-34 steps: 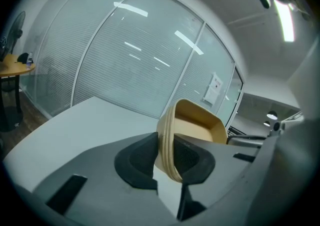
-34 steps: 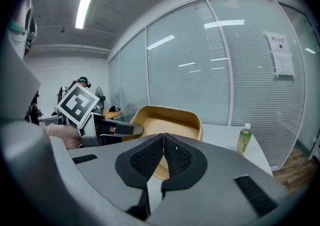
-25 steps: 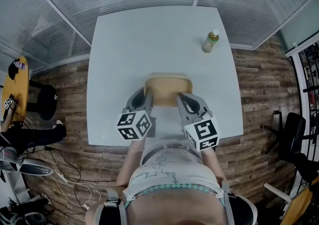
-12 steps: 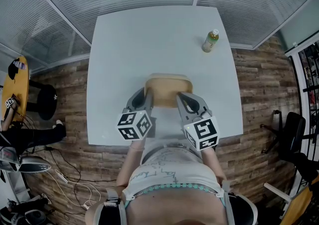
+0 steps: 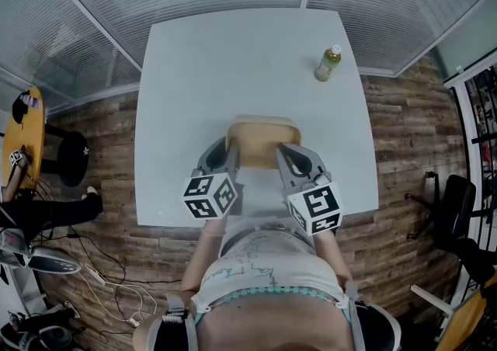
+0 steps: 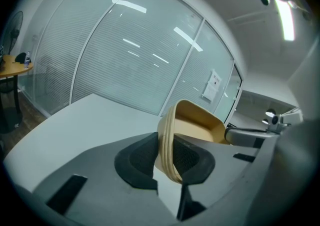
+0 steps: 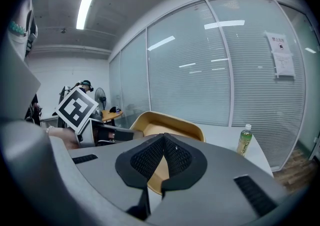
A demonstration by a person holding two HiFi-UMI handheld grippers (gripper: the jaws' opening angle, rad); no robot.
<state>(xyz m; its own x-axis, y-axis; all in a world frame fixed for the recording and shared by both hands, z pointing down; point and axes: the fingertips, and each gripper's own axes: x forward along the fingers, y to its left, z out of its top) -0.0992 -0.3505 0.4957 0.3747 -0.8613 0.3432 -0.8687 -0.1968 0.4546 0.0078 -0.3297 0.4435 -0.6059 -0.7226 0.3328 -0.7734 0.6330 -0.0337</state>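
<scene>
Gripping the tray [image 5: 260,138] from both sides: left gripper [image 5: 230,149] jaws clenched on its left rim, right gripper [image 5: 281,152] jaws pinching the right rim. So the grab's done, and the tray looks tilted and raised over the near part of the table [image 5: 194,70]. The bottle [image 5: 328,64] sits well apart, untouched.

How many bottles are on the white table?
1. The bottle stands upright near the far right corner of the table, apart from the tan tray; no other seems hidden.
</scene>
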